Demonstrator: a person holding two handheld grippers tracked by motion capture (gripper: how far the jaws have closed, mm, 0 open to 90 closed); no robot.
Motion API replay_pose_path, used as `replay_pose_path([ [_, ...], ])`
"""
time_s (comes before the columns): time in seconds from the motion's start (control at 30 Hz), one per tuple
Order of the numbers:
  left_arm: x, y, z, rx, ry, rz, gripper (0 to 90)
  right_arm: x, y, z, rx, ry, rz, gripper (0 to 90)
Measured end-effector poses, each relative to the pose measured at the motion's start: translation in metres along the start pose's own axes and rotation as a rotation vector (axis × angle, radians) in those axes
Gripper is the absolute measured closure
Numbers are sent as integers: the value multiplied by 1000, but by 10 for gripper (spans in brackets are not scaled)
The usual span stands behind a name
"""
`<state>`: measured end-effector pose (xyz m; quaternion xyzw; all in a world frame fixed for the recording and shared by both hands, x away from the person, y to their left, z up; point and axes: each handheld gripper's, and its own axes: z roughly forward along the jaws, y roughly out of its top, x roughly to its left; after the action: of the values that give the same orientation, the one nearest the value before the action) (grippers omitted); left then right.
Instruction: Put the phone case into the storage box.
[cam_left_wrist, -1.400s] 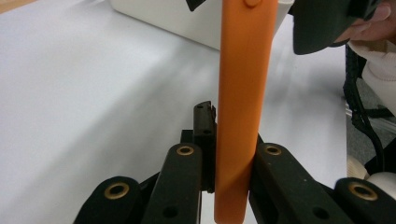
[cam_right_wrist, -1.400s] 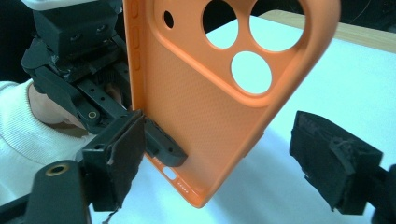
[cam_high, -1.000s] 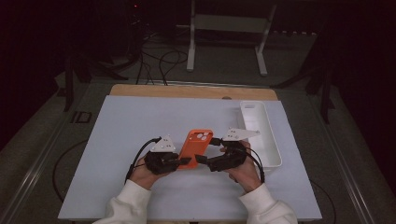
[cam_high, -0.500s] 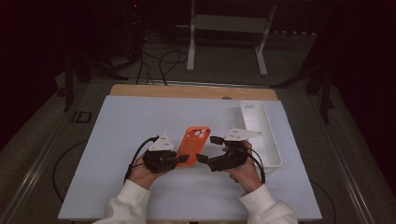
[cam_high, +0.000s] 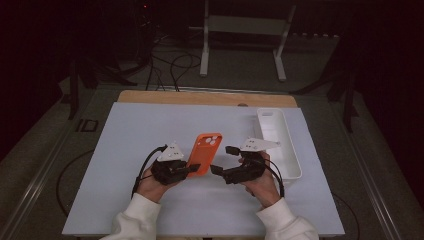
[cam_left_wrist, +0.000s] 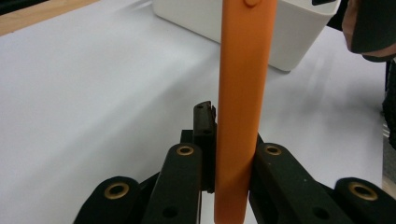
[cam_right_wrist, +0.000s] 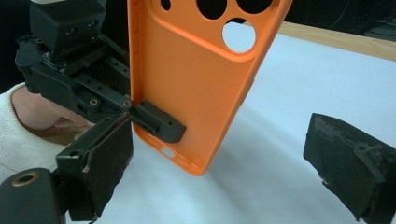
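**A:** What has changed in the last second?

**B:** My right gripper (cam_high: 222, 160) has let go. A second ago both grippers were bunched tight against the orange phone case (cam_high: 205, 154); now the right one sits just off its 3 o'clock side, jaws spread wide with nothing between them. In the right gripper view I see the case's inner face and camera cut-outs straight ahead, clear of both pads.

**A:** So who has the case?

**B:** The left gripper (cam_high: 192, 167) alone. Its jaws are pinching the case's lower edge; the left gripper view shows the orange edge (cam_left_wrist: 243, 93) standing upright, squeezed between them. The case is lifted off the counter (cam_high: 150, 130), near its middle, tilted so the top leans toward 12 o'clock.

**A:** And the white tray?

**B:** The tray (cam_high: 287, 150) lies at 3 o'clock of my right hand, well apart from the case, untouched.

**A:** What does that mean for the job?

**B:** I judge it a handover or a regrasp: one side holds steady while the other frees itself to come back in at a better spot. The single pinch at one end is the weak point; the case could swing.
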<state>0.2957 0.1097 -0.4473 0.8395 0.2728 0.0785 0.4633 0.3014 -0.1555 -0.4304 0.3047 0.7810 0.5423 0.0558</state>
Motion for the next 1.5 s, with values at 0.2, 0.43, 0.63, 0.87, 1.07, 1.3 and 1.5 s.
replay_pose_path([
  [0.2,0,0,-1,-7,17,-5,855,0,-1,0,-3,-1,3,81],
  [0.43,1,-1,-2,-19,39,-21,855,0,-1,-1,-11,-3,5,81],
  [0.63,2,-2,-4,-28,64,-28,855,-1,-1,-2,-15,-9,12,82],
  [0.87,2,-2,-5,-37,94,-40,855,-2,-1,-4,-22,-21,23,81],
  [1.07,2,-3,-5,-40,119,-40,855,-4,-2,-6,-25,-26,29,81],
  [1.3,2,-5,-6,-49,148,-48,855,-7,-2,-9,-15,-31,24,81],
  [1.5,2,-7,-6,-56,181,-54,855,-7,-1,-10,-21,-43,27,81],
])
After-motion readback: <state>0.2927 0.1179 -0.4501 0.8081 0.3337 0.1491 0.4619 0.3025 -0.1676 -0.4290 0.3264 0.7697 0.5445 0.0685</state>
